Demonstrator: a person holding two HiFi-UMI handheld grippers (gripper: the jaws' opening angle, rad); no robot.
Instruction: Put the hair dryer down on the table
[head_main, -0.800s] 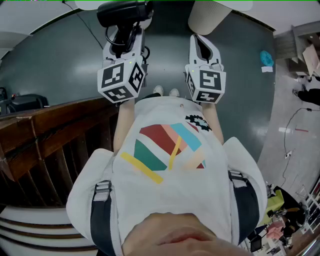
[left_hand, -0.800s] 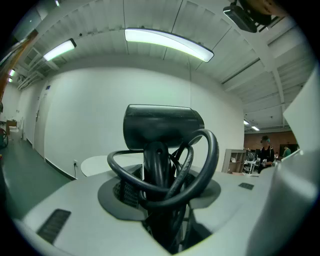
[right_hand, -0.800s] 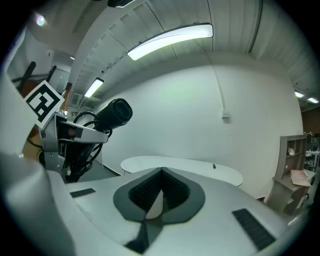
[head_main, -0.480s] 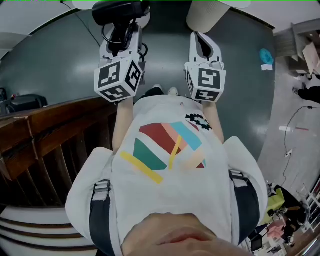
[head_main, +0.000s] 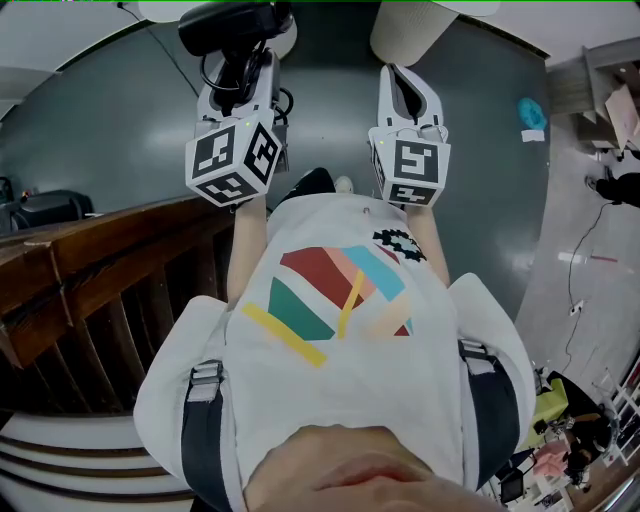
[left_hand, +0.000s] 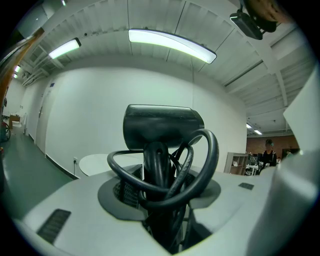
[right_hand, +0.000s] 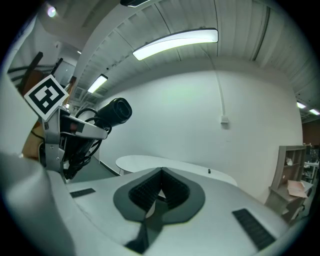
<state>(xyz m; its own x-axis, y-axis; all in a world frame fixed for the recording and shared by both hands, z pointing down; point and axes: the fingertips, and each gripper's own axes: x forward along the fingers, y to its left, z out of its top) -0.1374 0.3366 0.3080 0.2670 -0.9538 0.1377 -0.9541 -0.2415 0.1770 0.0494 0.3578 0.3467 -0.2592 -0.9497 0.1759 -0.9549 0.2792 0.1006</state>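
My left gripper (head_main: 243, 72) is shut on the handle of a black hair dryer (head_main: 226, 24), whose barrel stands above the jaws. In the left gripper view the hair dryer (left_hand: 162, 125) rises upright from the jaws, and loops of its black cord (left_hand: 207, 165) bunch round the handle. The right gripper view shows the same hair dryer (right_hand: 113, 113) at the left, level with it. My right gripper (head_main: 403, 82) is beside the left one, shut with nothing in it; its ribbed pads (right_hand: 150, 192) meet. A white round table (left_hand: 100, 162) stands ahead by the white wall.
A wooden railing (head_main: 100, 265) and white steps (head_main: 60, 455) lie at my left over the grey floor (head_main: 120, 140). A cream round thing (head_main: 410, 30) sits ahead of the right gripper. Shelves (left_hand: 237, 162) and a person (left_hand: 269, 147) are far off at the right.
The left gripper and the hair dryer have shifted slightly up and left in the head view. A dark shoe now shows below the grippers where the white shoes were.
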